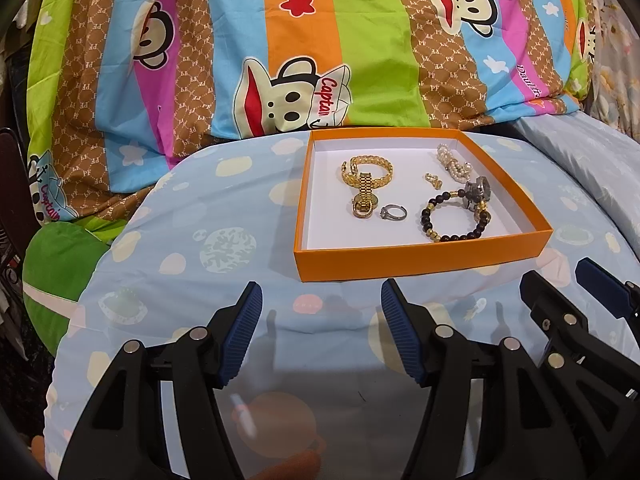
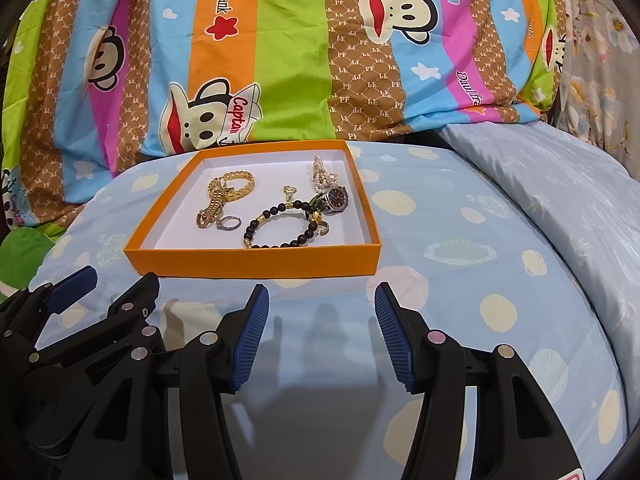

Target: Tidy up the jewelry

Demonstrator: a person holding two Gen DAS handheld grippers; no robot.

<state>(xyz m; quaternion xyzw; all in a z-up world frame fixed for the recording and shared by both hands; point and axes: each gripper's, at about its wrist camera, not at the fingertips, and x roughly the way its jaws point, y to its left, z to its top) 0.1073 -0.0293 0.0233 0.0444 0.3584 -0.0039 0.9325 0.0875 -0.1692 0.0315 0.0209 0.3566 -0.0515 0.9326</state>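
One orange box (image 1: 420, 258) holds two bracelets, two watches; both grippers' jaws released, empty.

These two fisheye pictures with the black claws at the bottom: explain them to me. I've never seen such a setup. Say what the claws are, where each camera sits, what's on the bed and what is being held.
The claws are hand-held grippers, one in each of a person's hands, no robot arm. A camera on each looks forward along its two blue-padded fingers.

The left wrist view shows the left gripper at the bottom, with the right one at its right edge. The right wrist view shows the right gripper, with the left one at its left edge.

Both stand open over a light blue bedsheet and hold nothing.

Ahead lies a shallow orange box containing a gold bracelet, a gold watch, a silver ring, a dark beaded bracelet, a silver watch, a pearl strand and a small gold piece.

Behind is a striped cartoon-monkey quilt.
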